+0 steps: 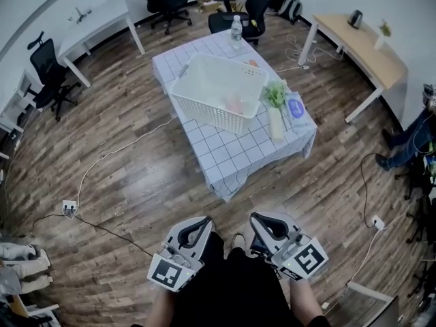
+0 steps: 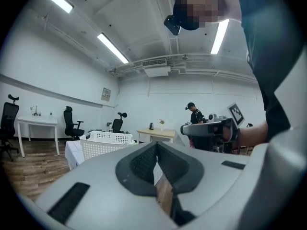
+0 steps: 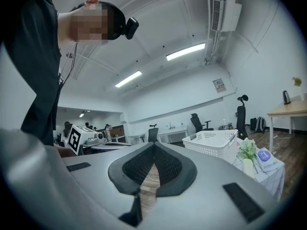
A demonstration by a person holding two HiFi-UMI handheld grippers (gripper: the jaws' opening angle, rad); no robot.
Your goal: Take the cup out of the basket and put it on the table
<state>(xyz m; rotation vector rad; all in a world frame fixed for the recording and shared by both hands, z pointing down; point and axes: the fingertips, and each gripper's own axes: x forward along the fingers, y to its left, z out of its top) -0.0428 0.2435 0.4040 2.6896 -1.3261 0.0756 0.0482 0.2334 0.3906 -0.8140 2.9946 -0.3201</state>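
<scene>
White basket (image 1: pixel 219 90) shares table (image 1: pixel 225 157) with bottle (image 1: pixel 236 31), vase (image 1: pixel 276 125).

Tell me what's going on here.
A person stands back from the table, holding the left gripper and right gripper low in front, both shut and empty. The white basket sits on the table. The cup is probably the pinkish shape inside it. A vase and a bottle stand on the table near the basket. Nothing has been picked up yet.
</scene>
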